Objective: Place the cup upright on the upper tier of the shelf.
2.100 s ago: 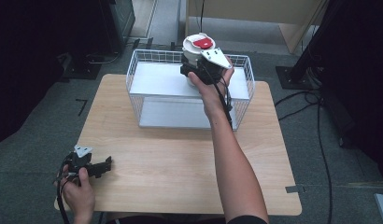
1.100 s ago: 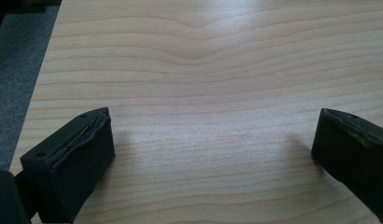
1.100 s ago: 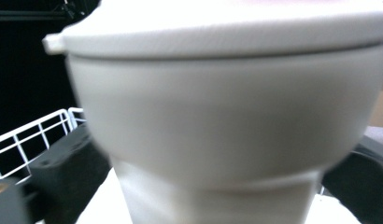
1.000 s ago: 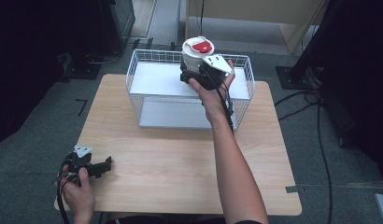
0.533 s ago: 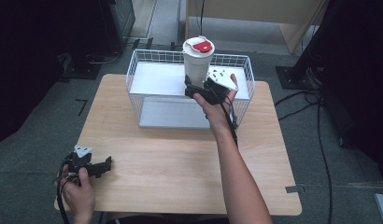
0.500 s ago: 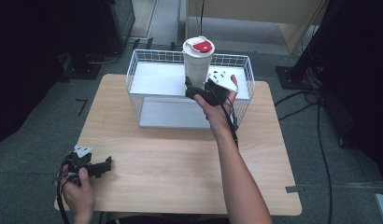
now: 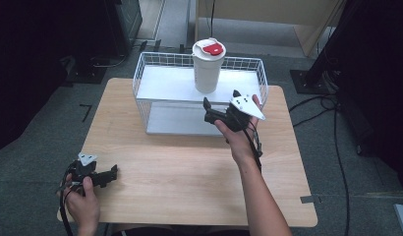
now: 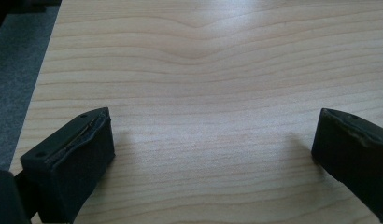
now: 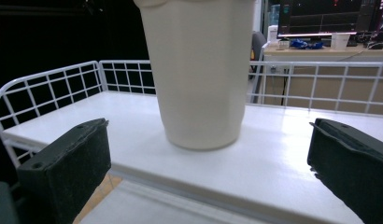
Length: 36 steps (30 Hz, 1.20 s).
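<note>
A white cup (image 7: 208, 66) with a white-and-red lid stands upright on the upper shelf of a white wire basket (image 7: 150, 88). In the right gripper view the cup (image 9: 201, 70) rises just beyond the jaws. My right gripper (image 7: 212, 111) hangs open a little in front of the basket, apart from the cup, with nothing between its jaws (image 9: 208, 168). My left gripper (image 7: 111, 174) rests open near the table's front left corner, over bare wood (image 8: 213, 149).
The basket's white shelf (image 9: 297, 163) and wire rim (image 9: 49, 84) stand ahead of my right gripper. The wooden table (image 7: 189, 182) spreads in front of the basket. Cables (image 7: 312, 113) lie on the floor to the right.
My right gripper let go of the cup on the basket shelf and drew back toward the person. The left gripper has stayed put.
</note>
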Tool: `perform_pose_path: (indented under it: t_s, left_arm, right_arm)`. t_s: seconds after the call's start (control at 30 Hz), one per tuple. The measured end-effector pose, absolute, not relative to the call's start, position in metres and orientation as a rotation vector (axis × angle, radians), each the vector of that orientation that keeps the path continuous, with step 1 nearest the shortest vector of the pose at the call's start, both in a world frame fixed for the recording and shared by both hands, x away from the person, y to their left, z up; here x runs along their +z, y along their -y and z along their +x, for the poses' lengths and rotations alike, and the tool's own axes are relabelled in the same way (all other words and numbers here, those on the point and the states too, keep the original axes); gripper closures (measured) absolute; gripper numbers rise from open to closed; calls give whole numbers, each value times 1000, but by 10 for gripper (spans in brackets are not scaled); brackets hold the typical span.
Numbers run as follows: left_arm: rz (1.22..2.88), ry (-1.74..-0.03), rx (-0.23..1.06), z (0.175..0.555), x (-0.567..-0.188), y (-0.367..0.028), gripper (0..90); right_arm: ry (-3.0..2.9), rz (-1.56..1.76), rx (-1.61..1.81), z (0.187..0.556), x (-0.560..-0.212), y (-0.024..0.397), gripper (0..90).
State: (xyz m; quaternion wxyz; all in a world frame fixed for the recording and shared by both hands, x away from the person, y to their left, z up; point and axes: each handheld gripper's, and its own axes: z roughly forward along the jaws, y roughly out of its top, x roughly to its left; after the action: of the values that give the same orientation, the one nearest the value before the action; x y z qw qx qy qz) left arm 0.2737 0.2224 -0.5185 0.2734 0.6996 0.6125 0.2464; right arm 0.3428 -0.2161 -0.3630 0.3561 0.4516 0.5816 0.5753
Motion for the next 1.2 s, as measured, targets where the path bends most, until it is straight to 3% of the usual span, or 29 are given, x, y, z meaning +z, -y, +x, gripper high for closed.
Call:
perform_pose_path:
  t_s: [0.57, 1.2]
  left_arm:
    - [1885, -1648, 661, 274, -518, -223, 0]
    - [1883, -1648, 661, 274, -518, -222, 0]
  right_arm:
    - [-1526, 1230, 1427, 285, -406, 257, 0]
    - [-1494, 1398, 1341, 245, -450, 312, 0]
